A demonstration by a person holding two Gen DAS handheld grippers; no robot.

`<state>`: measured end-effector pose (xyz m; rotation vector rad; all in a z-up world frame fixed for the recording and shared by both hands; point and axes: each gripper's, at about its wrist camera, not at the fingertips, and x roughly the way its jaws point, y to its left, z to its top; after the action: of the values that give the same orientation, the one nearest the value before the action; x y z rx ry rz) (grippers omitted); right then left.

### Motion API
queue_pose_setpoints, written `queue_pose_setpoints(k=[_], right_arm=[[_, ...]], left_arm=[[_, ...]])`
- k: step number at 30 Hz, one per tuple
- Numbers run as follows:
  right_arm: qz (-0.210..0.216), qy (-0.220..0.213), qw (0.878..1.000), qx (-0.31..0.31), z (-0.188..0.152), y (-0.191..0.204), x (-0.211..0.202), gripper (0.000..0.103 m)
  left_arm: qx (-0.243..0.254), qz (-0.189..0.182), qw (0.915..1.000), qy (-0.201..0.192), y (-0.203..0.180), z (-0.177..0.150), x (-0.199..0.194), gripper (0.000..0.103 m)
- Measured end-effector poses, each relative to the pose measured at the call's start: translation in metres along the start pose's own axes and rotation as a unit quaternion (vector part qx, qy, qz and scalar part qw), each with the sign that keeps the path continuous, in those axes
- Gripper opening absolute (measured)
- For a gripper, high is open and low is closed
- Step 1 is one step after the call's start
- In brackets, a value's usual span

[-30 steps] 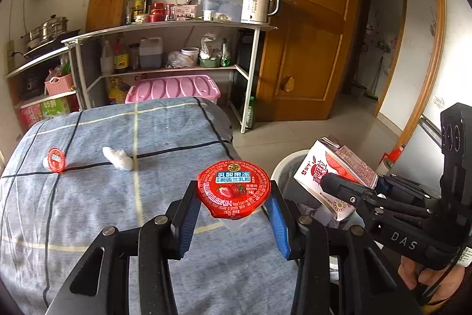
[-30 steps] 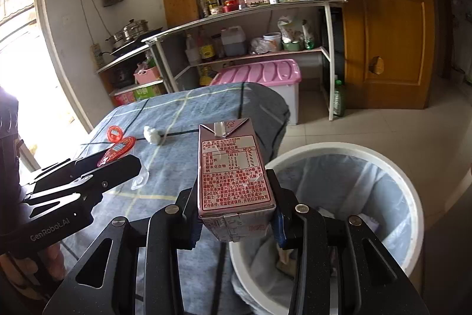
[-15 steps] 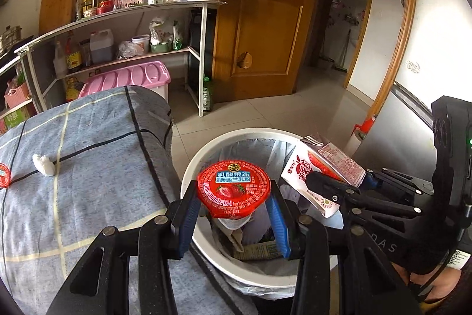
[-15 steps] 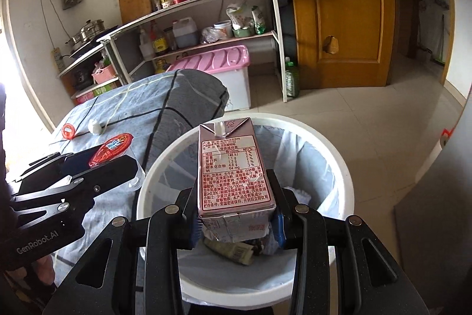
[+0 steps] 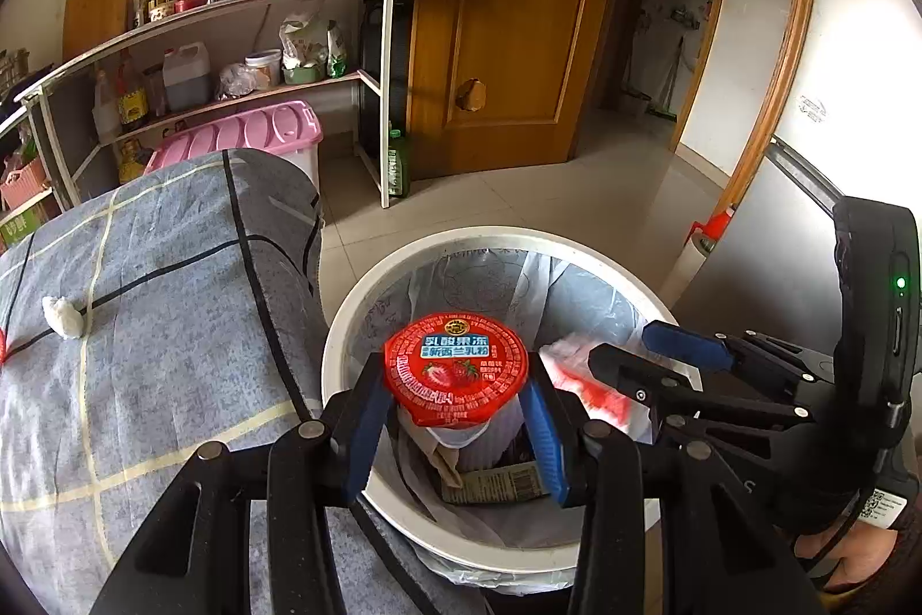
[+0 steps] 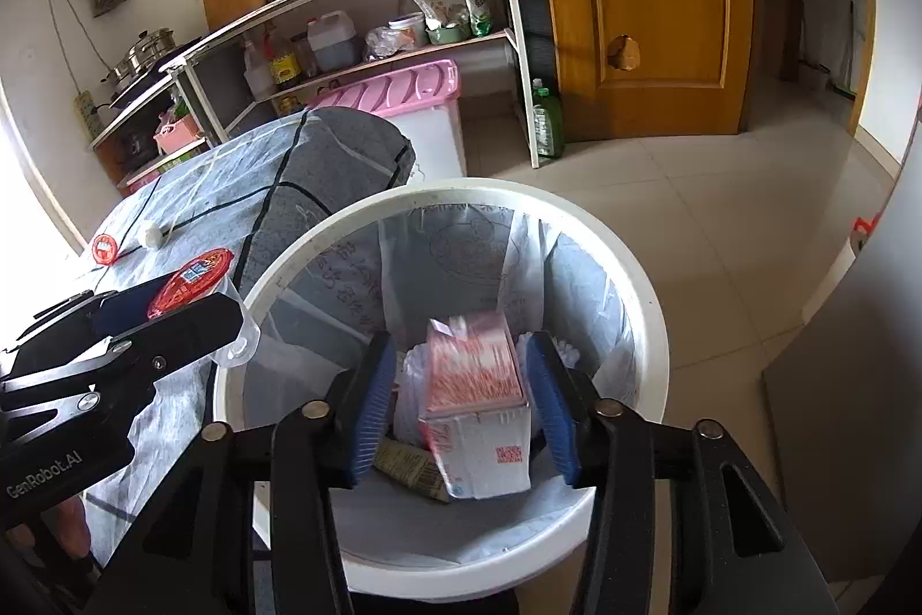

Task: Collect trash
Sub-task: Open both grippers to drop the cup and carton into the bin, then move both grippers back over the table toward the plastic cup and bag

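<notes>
My left gripper (image 5: pixel 455 419) is shut on a jelly cup (image 5: pixel 455 370) with a red strawberry lid, held over the near edge of a white lined trash bin (image 5: pixel 346 327). My right gripper (image 6: pixel 461 402) hangs over the same bin (image 6: pixel 651 304), and its jaws are opening. A pink and white milk carton (image 6: pixel 475 396) shows blurred between and below the blue pads, free of them, above trash in the bin. In the left wrist view the carton (image 5: pixel 582 378) is a red and white blur beside the right gripper (image 5: pixel 674 355). On the grey checked tablecloth (image 5: pixel 144 355) lie a white paper wad (image 5: pixel 62 316) and a small red cap (image 6: pixel 105 248).
The bin stands on the tiled floor against the table's corner. Behind are a metal shelf rack (image 5: pixel 248 38) with bottles and a kettle, a pink-lidded storage box (image 6: pixel 403 96), a green bottle (image 6: pixel 546 122) on the floor and a wooden door (image 6: pixel 645 10).
Both grippers swung from above the table to over the bin and sank a little. The right jaws spread and the milk carton slipped out, dropping into the bin. The left still holds the cup.
</notes>
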<state>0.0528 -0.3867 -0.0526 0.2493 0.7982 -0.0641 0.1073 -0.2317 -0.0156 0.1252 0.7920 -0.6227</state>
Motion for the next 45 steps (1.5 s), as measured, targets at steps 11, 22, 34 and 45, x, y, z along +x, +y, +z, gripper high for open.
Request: queue_pose_setpoints(k=[11, 22, 34, 45], right_arm=[[0.007, -0.007, 1.0, -0.001, 0.003, 0.017, -0.005, 0.052], [0.04, -0.016, 0.999, -0.026, 0.009, 0.062, -0.002, 0.052], [0.085, -0.021, 0.994, -0.069, 0.02, 0.131, 0.012, 0.058], [0.116, -0.006, 0.987, -0.112, 0.03, 0.195, 0.04, 0.058]], left_arm=[[-0.025, 0.013, 0.9995, -0.016, 0.022, -0.004, -0.019, 0.057], [-0.071, 0.049, 0.9955, -0.039, 0.08, -0.011, -0.051, 0.057], [-0.13, 0.111, 0.9835, -0.059, 0.164, -0.027, -0.092, 0.063], [-0.163, 0.169, 0.9698, -0.065, 0.244, -0.048, -0.124, 0.065]])
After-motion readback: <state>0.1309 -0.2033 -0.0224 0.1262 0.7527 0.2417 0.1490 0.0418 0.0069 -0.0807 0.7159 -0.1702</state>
